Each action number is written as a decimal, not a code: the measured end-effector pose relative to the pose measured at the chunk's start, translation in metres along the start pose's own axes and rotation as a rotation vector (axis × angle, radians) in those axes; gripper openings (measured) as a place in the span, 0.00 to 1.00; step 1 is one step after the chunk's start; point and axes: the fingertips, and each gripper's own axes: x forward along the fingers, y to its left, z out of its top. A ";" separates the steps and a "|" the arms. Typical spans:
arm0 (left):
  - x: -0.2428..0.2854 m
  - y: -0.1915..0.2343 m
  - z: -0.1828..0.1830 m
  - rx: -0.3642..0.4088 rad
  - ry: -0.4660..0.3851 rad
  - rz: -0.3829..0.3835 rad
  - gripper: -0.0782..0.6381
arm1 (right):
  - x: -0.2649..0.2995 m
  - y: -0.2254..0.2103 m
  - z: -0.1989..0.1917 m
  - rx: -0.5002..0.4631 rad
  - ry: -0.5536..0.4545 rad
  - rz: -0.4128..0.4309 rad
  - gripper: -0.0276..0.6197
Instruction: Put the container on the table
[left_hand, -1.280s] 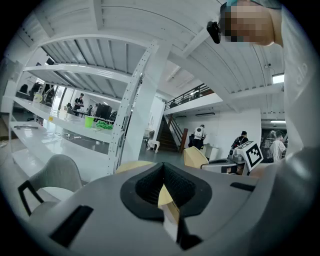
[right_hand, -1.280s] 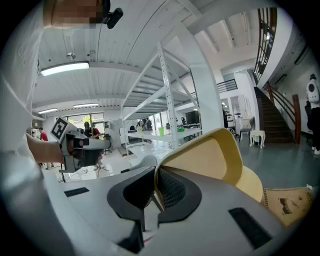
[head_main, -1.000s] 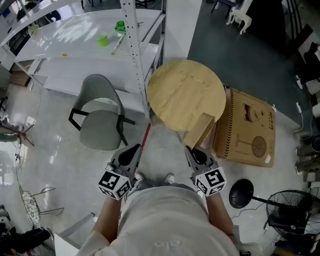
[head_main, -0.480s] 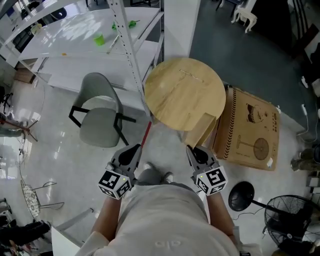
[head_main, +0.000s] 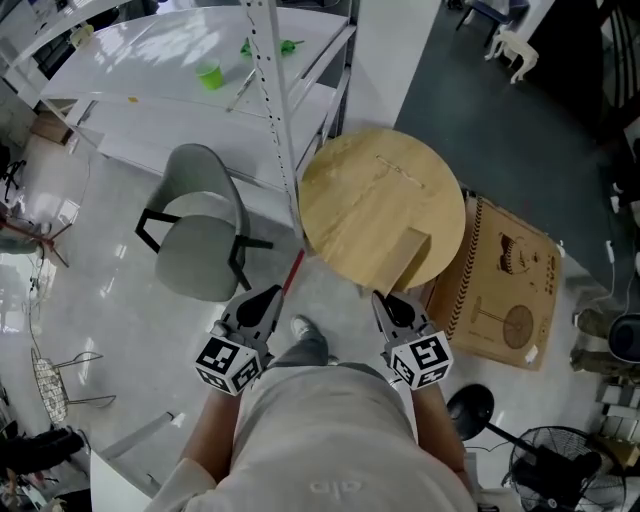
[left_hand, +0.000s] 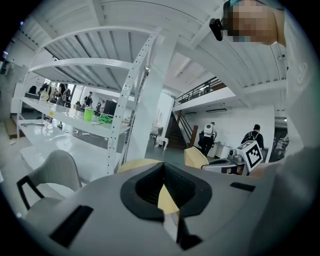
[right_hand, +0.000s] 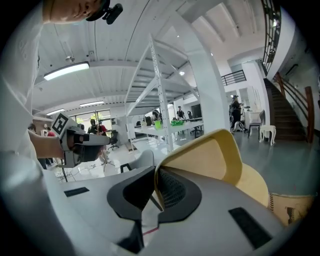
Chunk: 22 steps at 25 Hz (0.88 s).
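Observation:
The container (head_main: 405, 262) is a light wooden open box; its thin wall sits between the pads of my right gripper (head_main: 390, 305), which is shut on it. It hangs at the near edge of the round wooden table (head_main: 380, 195). In the right gripper view the container (right_hand: 210, 160) rises from the right gripper (right_hand: 156, 182), with the table (right_hand: 255, 185) behind it. My left gripper (head_main: 262, 305) is held level at the left, apart from the table, shut with nothing in it. The left gripper view shows the left gripper (left_hand: 162, 175), the table (left_hand: 132, 164) and the container (left_hand: 196, 157) beyond.
A grey chair (head_main: 200, 235) stands left of the table. A white rack post (head_main: 275, 110) rises beside the table's left edge, with a white shelf (head_main: 150, 60) behind. A flat cardboard box (head_main: 505, 285) lies right of the table, and a black round base (head_main: 468, 408) sits nearer.
The table and floor have shifted in the head view as the person stepped; the container now overlaps the table's near edge more. Both grippers kept their pose and grip.

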 end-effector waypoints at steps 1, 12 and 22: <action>0.004 0.009 0.003 -0.002 -0.006 0.006 0.13 | 0.010 -0.003 0.003 -0.008 0.005 0.007 0.10; 0.026 0.076 0.022 -0.023 -0.031 0.089 0.13 | 0.106 -0.021 0.027 -0.068 0.073 0.112 0.10; 0.022 0.100 0.021 -0.078 -0.040 0.232 0.13 | 0.162 -0.030 0.027 -0.151 0.188 0.256 0.10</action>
